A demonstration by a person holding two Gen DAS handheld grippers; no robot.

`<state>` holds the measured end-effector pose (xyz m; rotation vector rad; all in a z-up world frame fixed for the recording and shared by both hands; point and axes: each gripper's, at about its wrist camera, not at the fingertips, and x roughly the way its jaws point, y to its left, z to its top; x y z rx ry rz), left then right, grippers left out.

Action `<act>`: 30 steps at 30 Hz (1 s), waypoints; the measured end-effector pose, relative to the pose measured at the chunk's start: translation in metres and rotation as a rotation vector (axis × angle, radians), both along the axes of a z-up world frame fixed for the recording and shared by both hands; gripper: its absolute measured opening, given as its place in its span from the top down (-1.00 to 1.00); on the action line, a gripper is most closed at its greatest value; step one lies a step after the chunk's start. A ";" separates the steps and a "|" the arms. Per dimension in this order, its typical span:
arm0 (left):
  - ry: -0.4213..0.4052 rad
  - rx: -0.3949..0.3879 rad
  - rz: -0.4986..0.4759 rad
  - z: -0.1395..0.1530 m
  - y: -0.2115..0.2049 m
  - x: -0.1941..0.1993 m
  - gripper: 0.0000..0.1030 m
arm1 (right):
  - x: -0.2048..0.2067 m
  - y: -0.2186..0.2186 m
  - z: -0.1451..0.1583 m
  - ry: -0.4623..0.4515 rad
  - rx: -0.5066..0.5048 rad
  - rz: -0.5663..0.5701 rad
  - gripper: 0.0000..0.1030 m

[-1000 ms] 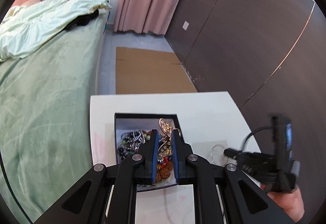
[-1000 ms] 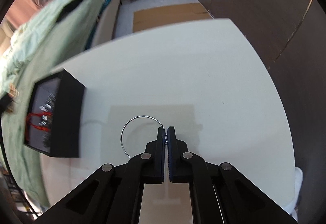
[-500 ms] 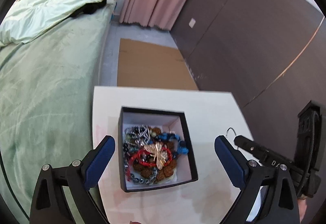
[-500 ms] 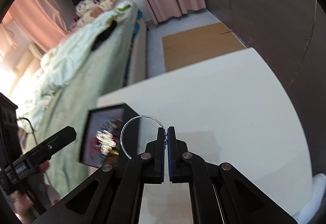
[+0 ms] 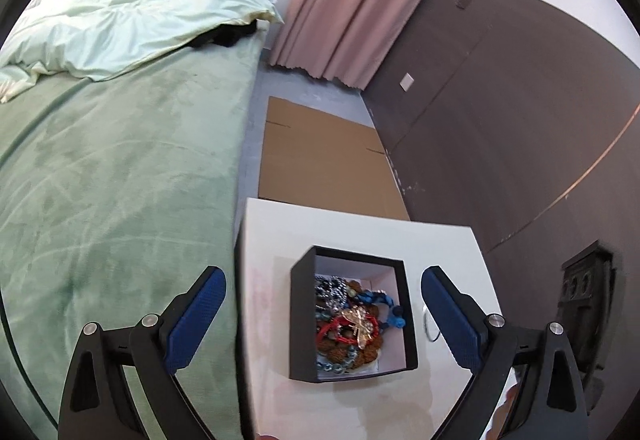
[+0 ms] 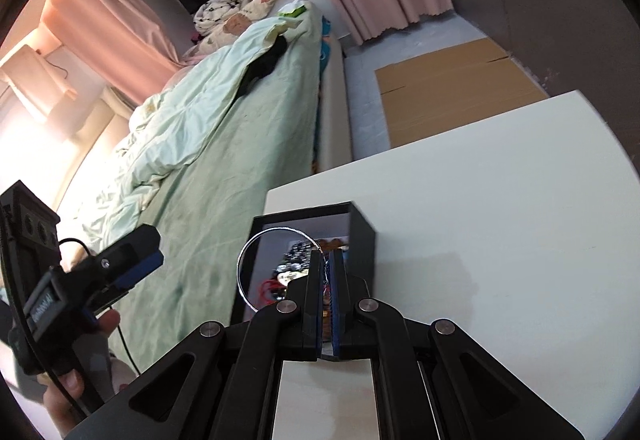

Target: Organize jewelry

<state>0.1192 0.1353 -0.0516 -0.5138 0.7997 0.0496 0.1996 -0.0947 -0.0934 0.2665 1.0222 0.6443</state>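
Since a second ago, I am seeing the left tool (image 5: 322, 314) spread wide and empty above the box (image 5: 352, 314) on the table (image 6: 500, 200), brooch (image 5: 357, 325) dropped inside; the right tool (image 6: 328, 260), clamped on the hoop (image 6: 256, 256), is carrying it boxward.
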 end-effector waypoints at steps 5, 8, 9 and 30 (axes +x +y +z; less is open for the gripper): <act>0.003 0.004 0.017 0.000 0.007 -0.003 -0.91 | 0.002 0.009 -0.012 0.066 0.012 0.034 0.70; 0.002 0.008 0.024 0.000 0.008 -0.004 -0.91 | 0.001 0.004 -0.014 0.076 0.014 0.029 -0.54; 0.002 0.010 0.028 0.000 0.008 -0.004 -0.91 | 0.000 0.001 -0.013 0.075 0.015 0.020 -0.71; -0.119 0.112 0.004 0.028 -0.053 -0.053 -0.99 | -0.037 -0.100 0.032 -0.099 -0.031 -0.193 -0.92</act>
